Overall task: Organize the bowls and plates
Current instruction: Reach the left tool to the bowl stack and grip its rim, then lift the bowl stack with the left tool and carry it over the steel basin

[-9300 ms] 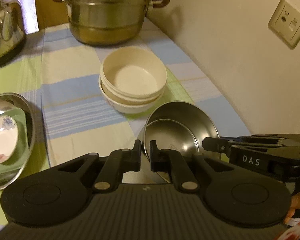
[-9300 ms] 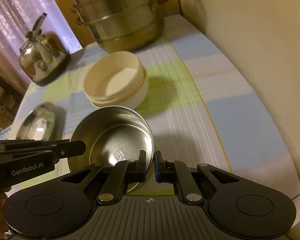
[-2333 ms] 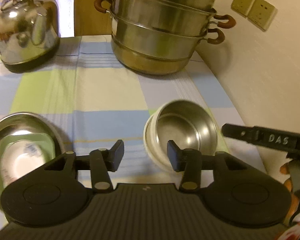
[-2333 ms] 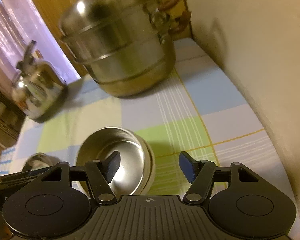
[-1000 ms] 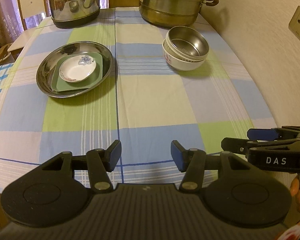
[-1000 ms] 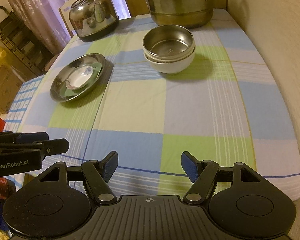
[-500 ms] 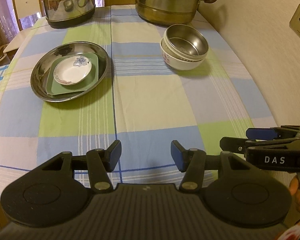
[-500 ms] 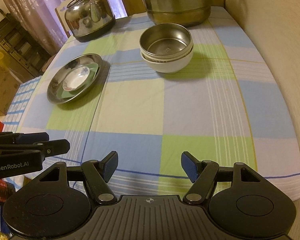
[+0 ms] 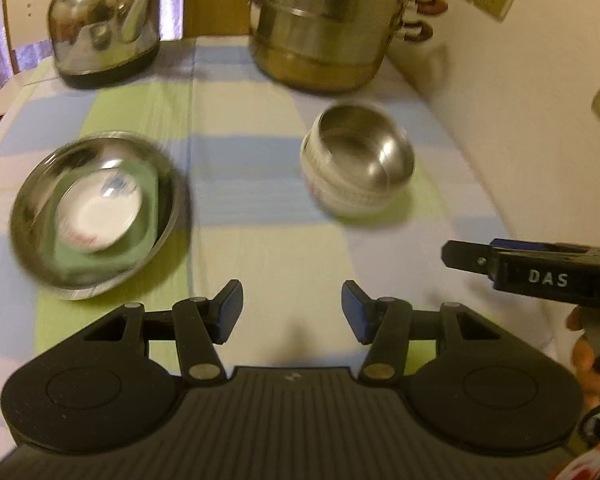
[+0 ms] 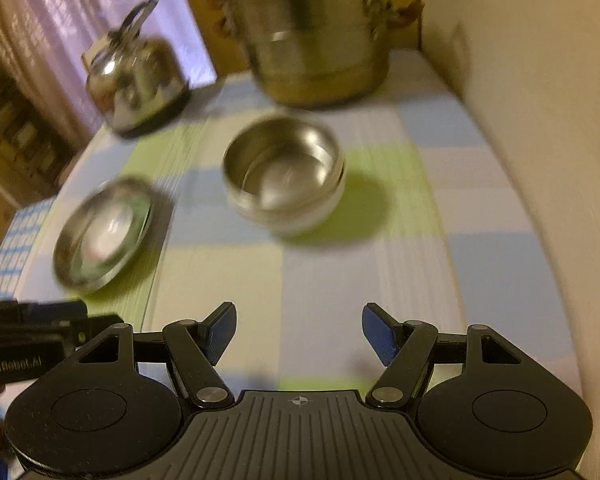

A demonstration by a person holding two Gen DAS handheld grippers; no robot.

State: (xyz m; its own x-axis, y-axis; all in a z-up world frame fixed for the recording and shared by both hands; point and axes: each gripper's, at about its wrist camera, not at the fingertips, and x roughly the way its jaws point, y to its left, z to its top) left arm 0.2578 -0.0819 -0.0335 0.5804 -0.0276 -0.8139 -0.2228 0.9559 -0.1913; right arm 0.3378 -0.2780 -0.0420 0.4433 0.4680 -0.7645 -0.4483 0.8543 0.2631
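Note:
A steel bowl [image 9: 364,152] [image 10: 284,168] sits nested in a stack of white bowls [image 9: 340,196] on the checked tablecloth, ahead and slightly right of my left gripper [image 9: 292,312]. To the left lies a wide steel plate [image 9: 32,240] [image 10: 72,256] holding a green square plate [image 9: 148,200] and a small white flowered dish [image 9: 100,216]. My left gripper stands open over the cloth with nothing between its fingers. My right gripper [image 10: 300,330] is open and empty too, short of the bowl stack. Both views are blurred by motion.
A steel kettle [image 9: 100,28] [image 10: 136,80] stands at the back left and a tall steamer pot [image 9: 324,24] [image 10: 316,40] at the back. A cream wall [image 9: 520,120] with sockets runs along the right edge of the table. A chair [image 9: 24,4] is behind the kettle.
Both grippers have moved forward over the table toward the dishes, so the bowl stack and the steel plate now look nearer and larger. The jaws' spread is unchanged.

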